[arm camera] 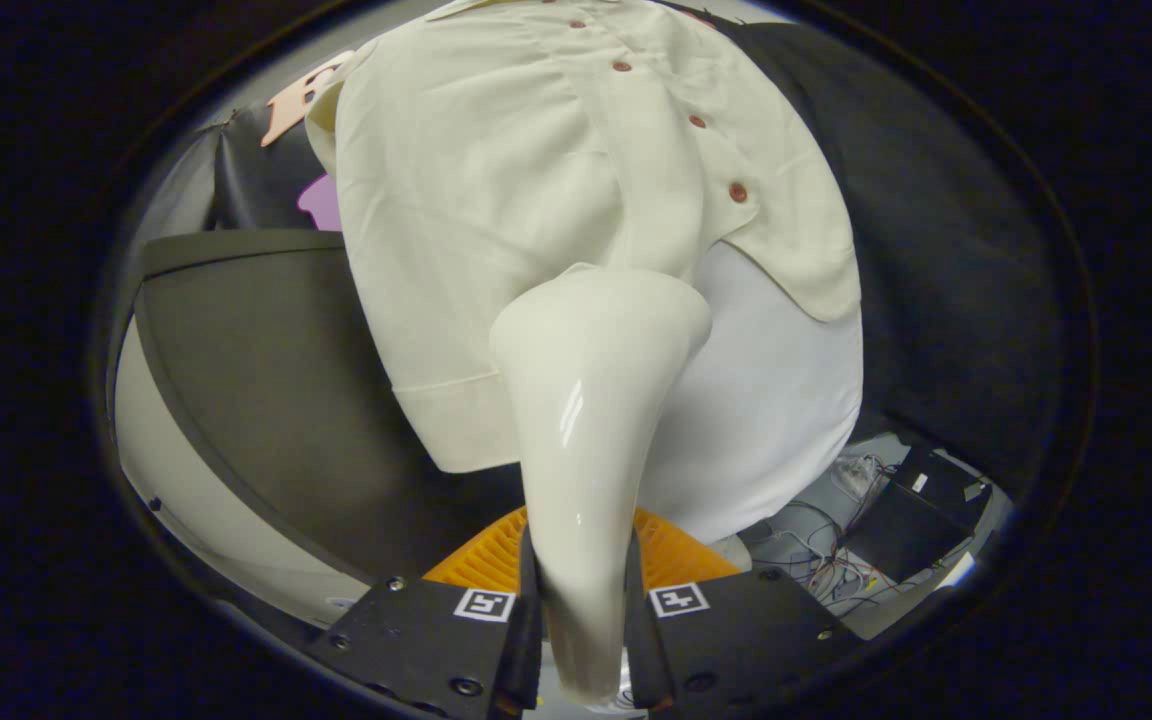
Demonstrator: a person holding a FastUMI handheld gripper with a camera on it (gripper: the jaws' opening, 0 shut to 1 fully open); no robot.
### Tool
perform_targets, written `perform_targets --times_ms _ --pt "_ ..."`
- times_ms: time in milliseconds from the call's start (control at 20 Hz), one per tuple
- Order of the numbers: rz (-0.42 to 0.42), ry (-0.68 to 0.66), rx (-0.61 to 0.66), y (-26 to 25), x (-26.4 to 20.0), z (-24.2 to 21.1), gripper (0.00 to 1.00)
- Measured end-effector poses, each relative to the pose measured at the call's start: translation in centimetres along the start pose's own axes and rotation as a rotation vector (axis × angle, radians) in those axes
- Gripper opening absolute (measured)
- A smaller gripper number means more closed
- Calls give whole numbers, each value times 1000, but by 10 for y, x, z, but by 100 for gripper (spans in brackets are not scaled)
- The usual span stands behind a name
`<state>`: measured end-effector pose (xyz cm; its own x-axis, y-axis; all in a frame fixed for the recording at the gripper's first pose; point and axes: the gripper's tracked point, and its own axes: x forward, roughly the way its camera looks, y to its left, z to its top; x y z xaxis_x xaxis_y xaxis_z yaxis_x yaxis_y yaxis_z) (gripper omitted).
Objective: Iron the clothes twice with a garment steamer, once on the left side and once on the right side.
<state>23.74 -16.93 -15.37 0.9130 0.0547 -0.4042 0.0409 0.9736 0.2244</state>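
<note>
A cream button-up shirt (496, 190) with dark red buttons hangs in front of me, over a white garment (776, 390) that shows below its hem. My gripper (581, 620) is shut on the handle of a glossy white garment steamer (586, 420), both fingers pressing its sides. The steamer's wide head rests against the shirt's lower front, near the bottom of the button placket. The contact face of the head is hidden from me.
An orange ribbed object (486, 560) sits just beyond the fingers, under the steamer. A dark curved panel (266, 370) stands left of the shirt. Loose wires and dark boxes (896, 520) lie low on the right.
</note>
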Motion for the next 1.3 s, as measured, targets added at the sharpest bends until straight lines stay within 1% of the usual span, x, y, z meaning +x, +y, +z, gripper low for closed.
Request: perform_targets --times_ms 150,250,350,450,600,750,900,1050,1300 --pt "-26 46 11 -5 -9 -19 35" --pt "-33 63 12 -3 -27 -23 35" --pt "-30 44 13 0 -42 -13 35" --pt "-38 28 -3 1 -61 8 34" --pt "-35 0 -56 0 -92 54 35" --pt "-52 -84 -77 -8 -116 121 34" --pt "-76 -163 -114 -21 -132 186 35" --pt "-80 -223 -150 -28 -137 245 34" --pt "-77 -299 -164 -41 -134 333 34"
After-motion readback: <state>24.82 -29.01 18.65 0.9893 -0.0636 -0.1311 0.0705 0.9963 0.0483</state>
